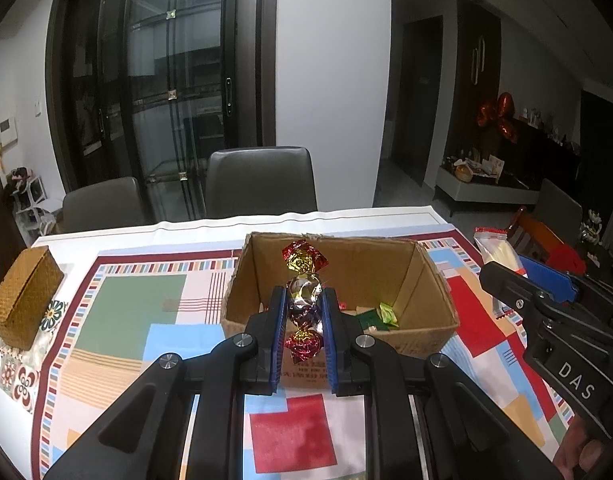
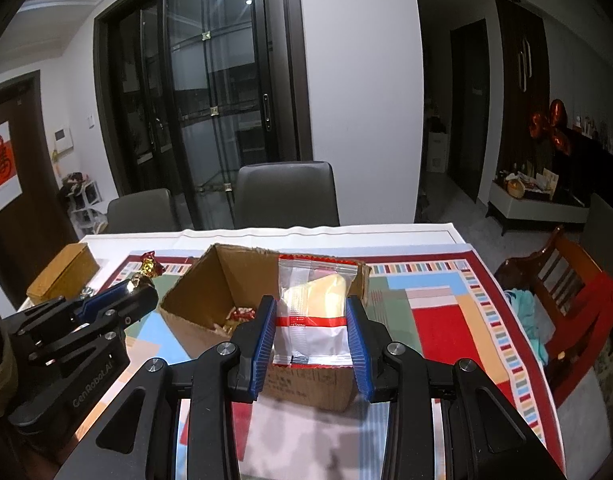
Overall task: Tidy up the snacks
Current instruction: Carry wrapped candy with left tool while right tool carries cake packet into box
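An open cardboard box (image 1: 338,300) sits on a table covered with a colourful patchwork cloth (image 1: 146,304); take the box as your landmark. Just to its right, your right tongs (image 2: 311,316) are clamped on a clear snack packet (image 2: 312,312) with red trim and a pale yellow cake inside. It stands upright between the blue pads (image 2: 266,340), in front of and above the box's near wall. Your left tongs (image 1: 304,308) are clamped on the silver middle of a foil candy (image 1: 304,300) with twisted red-and-gold ends, held upright above the box's near edge. Inside the box lie a small green candy (image 1: 388,314) and a dark green wrapper (image 1: 370,320).
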### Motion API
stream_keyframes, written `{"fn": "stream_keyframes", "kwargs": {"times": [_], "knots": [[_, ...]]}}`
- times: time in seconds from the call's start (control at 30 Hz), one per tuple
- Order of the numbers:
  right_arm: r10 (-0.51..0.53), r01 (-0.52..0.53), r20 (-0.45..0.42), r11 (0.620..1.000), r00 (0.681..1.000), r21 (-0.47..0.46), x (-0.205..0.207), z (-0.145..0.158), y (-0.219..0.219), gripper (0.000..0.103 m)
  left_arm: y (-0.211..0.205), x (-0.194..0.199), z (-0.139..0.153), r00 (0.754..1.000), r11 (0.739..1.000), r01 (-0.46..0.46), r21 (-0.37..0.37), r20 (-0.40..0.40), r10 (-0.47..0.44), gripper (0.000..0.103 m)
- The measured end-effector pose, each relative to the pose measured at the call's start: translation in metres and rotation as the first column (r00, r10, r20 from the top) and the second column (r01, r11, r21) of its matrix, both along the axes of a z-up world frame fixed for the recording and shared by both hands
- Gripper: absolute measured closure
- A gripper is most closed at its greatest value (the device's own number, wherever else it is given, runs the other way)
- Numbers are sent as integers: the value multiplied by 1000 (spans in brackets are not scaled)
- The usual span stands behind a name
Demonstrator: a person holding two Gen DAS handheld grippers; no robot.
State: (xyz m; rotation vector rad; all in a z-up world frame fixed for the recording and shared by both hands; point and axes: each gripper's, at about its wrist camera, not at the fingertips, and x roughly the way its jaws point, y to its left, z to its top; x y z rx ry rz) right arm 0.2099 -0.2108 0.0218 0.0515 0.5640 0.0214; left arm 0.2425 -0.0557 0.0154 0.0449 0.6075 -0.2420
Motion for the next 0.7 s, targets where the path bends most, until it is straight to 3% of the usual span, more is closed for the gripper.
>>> {"fn": "stream_keyframes", "kwargs": {"times": [0.7], "knots": [[0,0,-9,1000,1000,-24,37,-1,12,67,4,43,1,1000,1000,8,15,5,-8,85]]}}
